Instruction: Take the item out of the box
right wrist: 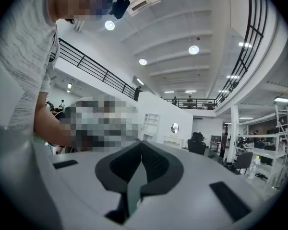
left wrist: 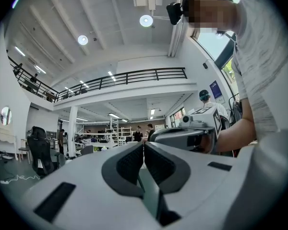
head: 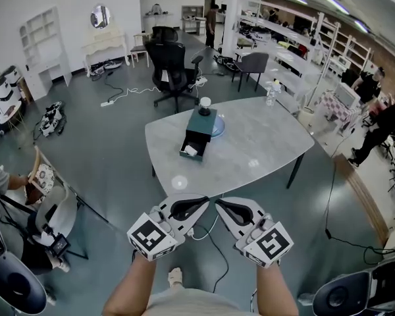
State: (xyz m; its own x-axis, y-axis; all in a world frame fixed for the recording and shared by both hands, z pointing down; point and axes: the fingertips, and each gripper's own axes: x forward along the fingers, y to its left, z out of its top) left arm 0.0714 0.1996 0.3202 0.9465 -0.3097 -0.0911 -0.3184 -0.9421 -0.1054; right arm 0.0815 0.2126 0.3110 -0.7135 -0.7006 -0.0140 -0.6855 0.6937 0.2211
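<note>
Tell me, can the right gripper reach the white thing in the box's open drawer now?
Probably not yet: the right gripper, shut, is short of the table's near edge, and the box sits mid-table. Nothing blocks the way.

Box (head: 200,129) sits left of centre on the table (head: 263,150), its drawer (head: 191,156) pulled toward the table's near edge, an item (head: 189,149) inside. A ball (head: 205,102) tops the box. A bottle (head: 271,94) stands at the table's far right corner, an office chair (head: 171,61) behind the table, left gripper (head: 203,203) and right gripper (head: 220,205) side by side before its near edge
</note>
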